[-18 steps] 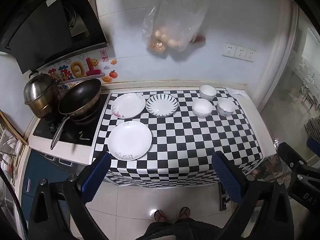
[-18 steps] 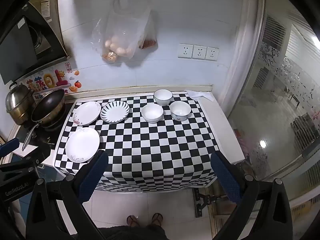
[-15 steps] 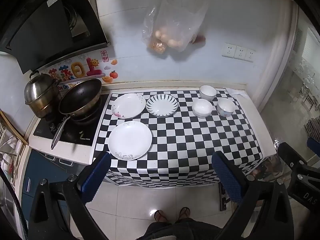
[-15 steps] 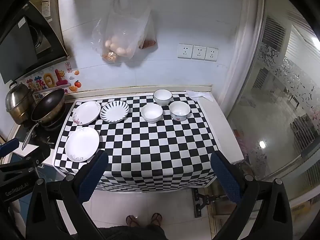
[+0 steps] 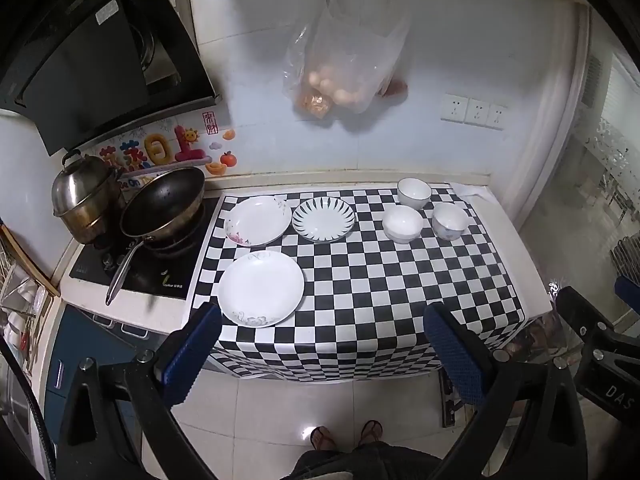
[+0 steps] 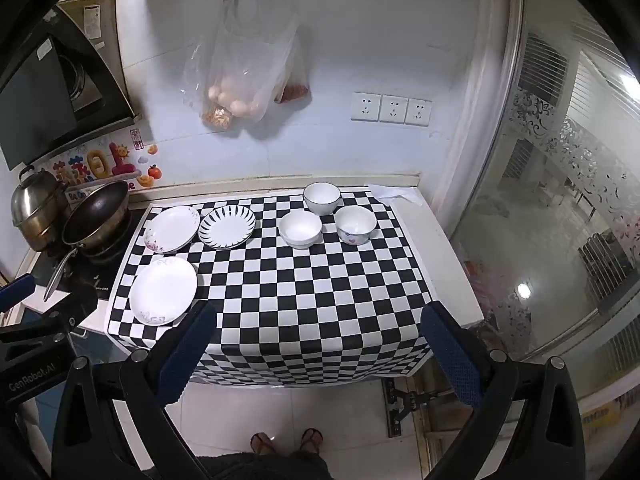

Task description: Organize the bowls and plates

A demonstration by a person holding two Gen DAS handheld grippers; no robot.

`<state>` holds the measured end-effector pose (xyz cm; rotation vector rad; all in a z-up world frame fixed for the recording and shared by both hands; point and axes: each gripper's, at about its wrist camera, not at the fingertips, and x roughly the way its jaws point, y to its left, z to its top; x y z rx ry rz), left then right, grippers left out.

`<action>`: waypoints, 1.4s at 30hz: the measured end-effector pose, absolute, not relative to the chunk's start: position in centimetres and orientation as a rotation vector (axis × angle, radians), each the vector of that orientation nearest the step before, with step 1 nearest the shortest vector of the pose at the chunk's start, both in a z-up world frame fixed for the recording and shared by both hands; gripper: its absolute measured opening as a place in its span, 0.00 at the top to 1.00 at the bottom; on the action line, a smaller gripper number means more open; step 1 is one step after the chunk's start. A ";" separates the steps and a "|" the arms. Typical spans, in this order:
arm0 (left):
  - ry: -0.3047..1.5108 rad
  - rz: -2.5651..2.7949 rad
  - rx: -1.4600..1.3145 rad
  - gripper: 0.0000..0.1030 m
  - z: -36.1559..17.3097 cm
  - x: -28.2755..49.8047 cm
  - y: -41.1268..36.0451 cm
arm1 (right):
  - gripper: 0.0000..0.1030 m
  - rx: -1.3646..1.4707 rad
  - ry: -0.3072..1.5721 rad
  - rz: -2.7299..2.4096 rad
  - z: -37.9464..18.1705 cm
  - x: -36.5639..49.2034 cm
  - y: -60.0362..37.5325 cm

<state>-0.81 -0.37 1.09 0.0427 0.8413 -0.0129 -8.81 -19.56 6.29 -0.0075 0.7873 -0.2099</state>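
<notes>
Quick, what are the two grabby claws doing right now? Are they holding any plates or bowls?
Left gripper: open, holding nothing, up above the checkered counter's front edge.
Right gripper: open, holding nothing, also above the front edge.

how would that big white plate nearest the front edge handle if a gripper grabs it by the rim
The big white plate looks like glazed ceramic, so probably stiff but slick between the pads and breakable if dropped. It lies flat on the checkered cloth, so getting a finger under its low rim may be awkward. Held at one edge, it would likely sag downward.
</notes>
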 end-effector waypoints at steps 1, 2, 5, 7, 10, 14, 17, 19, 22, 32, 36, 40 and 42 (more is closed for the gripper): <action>0.839 -0.014 0.043 0.00 1.2 -0.8 -0.4 | 0.00 -0.009 0.785 -0.212 6.3 -8.8 -19.8; 0.836 -0.015 0.043 0.00 1.3 -0.8 -0.5 | 0.00 -0.009 0.782 -0.213 6.4 -8.8 -19.8; 0.831 -0.018 0.044 0.00 1.4 -0.8 -0.5 | 0.00 -0.007 0.776 -0.217 6.5 -8.8 -19.9; 0.833 -0.017 0.042 0.00 1.4 -0.7 -0.6 | 0.00 -0.006 0.773 -0.221 6.5 -8.8 -20.0; 0.831 -0.014 0.042 0.00 1.4 -0.7 -0.8 | 0.00 -0.001 0.774 -0.220 6.5 -8.8 -20.1; 0.829 -0.017 0.047 0.00 1.4 -0.7 -0.7 | 0.00 -0.005 0.769 -0.223 6.4 -8.6 -20.1; 0.827 -0.015 0.049 0.00 1.4 -0.7 -1.1 | 0.00 -0.006 0.767 -0.223 6.5 -8.5 -20.1; 0.828 -0.014 0.048 0.00 1.4 -0.7 -1.0 | 0.00 -0.004 0.766 -0.222 6.5 -8.7 -20.1; 0.828 -0.016 0.047 0.00 1.3 -0.7 -0.9 | 0.00 -0.003 0.767 -0.221 6.4 -8.7 -20.2; 0.822 -0.014 0.046 0.00 1.3 -0.8 -0.9 | 0.00 0.000 0.768 -0.220 6.4 -8.5 -20.2; 0.821 -0.015 0.044 0.00 1.3 -0.8 -0.8 | 0.00 0.001 0.768 -0.221 6.3 -8.6 -20.2; 0.822 -0.015 0.045 0.00 1.4 -0.8 -0.7 | 0.00 0.002 0.768 -0.220 6.3 -8.6 -20.2; 0.821 -0.015 0.044 0.00 1.4 -0.9 -0.7 | 0.00 0.002 0.767 -0.221 6.4 -8.6 -20.2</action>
